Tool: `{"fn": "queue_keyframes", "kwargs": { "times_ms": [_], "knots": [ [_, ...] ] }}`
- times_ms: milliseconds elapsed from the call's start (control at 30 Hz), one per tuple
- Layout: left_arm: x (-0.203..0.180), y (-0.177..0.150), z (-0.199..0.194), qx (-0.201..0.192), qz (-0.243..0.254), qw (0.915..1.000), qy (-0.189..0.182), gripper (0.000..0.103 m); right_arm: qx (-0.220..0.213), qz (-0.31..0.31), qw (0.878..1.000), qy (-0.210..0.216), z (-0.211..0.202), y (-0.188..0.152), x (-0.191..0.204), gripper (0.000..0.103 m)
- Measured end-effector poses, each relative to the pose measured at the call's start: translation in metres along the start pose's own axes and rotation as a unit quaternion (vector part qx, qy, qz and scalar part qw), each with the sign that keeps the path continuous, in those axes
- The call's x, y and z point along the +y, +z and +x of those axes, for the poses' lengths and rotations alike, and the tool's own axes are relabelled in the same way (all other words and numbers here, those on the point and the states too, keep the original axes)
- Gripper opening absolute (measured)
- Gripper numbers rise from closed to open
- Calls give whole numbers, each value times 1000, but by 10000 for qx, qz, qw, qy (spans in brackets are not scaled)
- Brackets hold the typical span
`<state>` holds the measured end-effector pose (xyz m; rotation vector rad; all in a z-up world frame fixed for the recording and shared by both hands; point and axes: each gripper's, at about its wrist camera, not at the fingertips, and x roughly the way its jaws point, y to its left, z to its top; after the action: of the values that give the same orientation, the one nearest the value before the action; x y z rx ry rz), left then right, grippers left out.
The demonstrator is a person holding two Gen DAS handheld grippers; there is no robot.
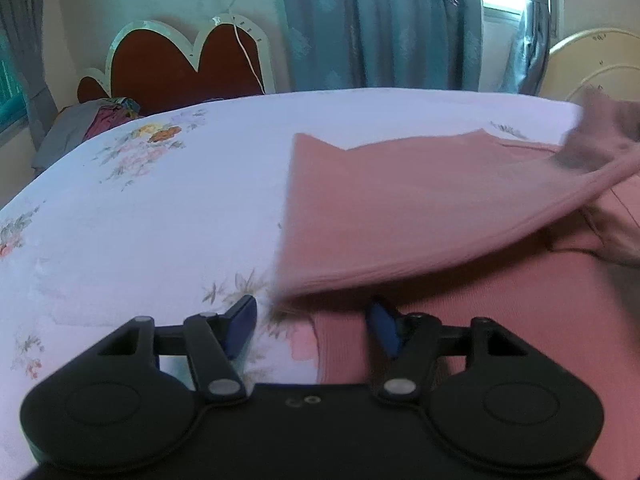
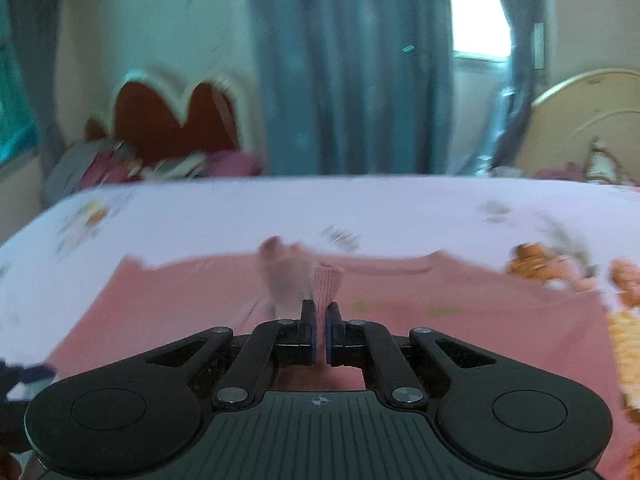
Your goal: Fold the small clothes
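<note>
Pink ribbed knit garment (image 2: 460, 304), on floral bedsheet (image 2: 240, 216): right gripper (image 2: 319, 320) pinching cuff; left gripper (image 1: 312, 320) spread, empty. Carry leftward, edges aligned.

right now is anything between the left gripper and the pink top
Nothing visible. The left gripper is open right at the pink top's near edge, with only bedsheet under it. The right gripper is shut on a fold of the top.

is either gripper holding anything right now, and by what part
The right gripper is shut on the pink garment, pinching a ribbed edge, probably a cuff or hem. The left gripper is open and holds nothing.
</note>
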<state>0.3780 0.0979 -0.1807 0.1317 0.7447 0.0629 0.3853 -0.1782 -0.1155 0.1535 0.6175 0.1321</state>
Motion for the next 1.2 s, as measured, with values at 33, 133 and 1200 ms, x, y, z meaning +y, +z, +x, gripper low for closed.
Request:
{"fn": "queue_keyframes", "kwargs": {
  "times_ms": [33,133,1200],
  "knots": [
    [0,1,2,-31,-19,10000,4,48,-41,29,9999,-118,-3,2,-9,3],
    [0,3,5,-110,-92,9999,-76,30,42,196,9990,-407,-5,-2,-40,3],
    [15,35,-22,-30,-773,9941,-762,26,1037,1318,9858,18,3,-49,-103,13]
  ]
}}
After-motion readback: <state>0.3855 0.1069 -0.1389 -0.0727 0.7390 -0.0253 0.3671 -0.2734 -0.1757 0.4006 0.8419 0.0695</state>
